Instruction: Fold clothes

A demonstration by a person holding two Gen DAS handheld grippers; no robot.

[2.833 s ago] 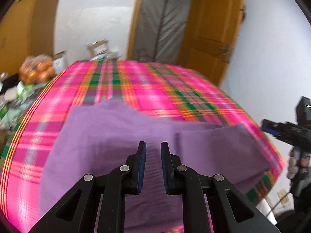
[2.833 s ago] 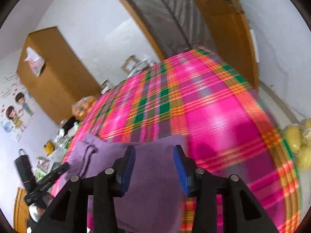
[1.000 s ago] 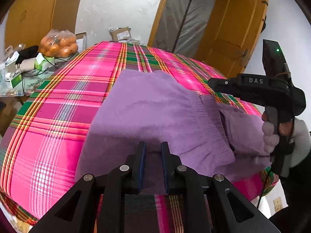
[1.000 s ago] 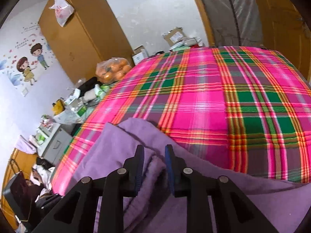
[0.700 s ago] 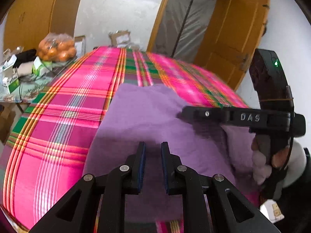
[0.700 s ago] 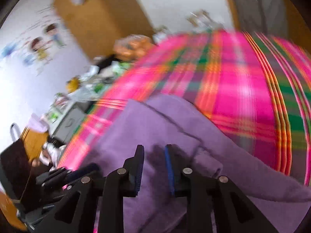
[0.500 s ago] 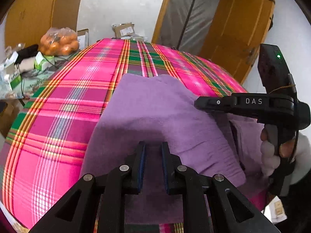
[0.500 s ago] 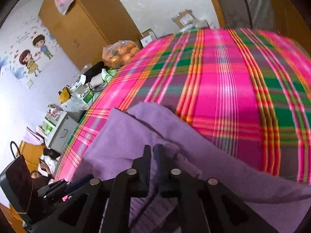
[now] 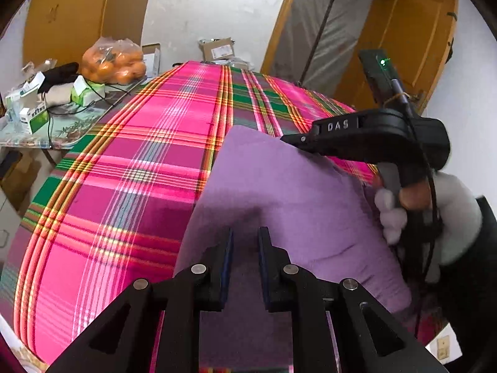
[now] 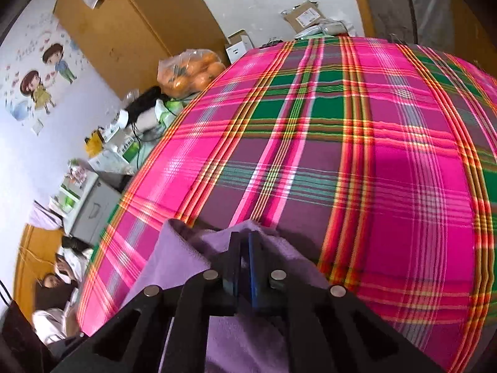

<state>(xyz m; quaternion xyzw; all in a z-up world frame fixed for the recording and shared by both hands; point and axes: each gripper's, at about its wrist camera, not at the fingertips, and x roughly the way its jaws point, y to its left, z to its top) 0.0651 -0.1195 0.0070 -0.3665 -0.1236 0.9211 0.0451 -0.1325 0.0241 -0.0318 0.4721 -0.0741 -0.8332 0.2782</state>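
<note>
My left claw (image 9: 243, 264) sits at the bottom centre of its view, jaws narrow, with purple garment (image 9: 279, 192) between the pads; from here I cannot tell whether they actually pinch it. In the right wrist view my right claw (image 10: 243, 259) is low and centre, closing, its pads nearly together on a bunched ridge of that same garment.

The cloth looks soft, fleecy and light. It will drape and slump, so I judge the hems and corners are the places to take hold, not the loose middle.

The garment lies on the near part of the plaid-covered bed (image 9: 139, 161), spreading from bottom centre toward the right.

Only the left view shows my right hand (image 9: 435, 214), gloved, at right of frame, with the claw's nose laid over the garment's far edge. Only the right view shows the pinch itself.

Further off, at upper left, there's a bag of oranges (image 9: 113, 62) beside the bed. The door (image 9: 403, 40) stands at upper right.
</note>
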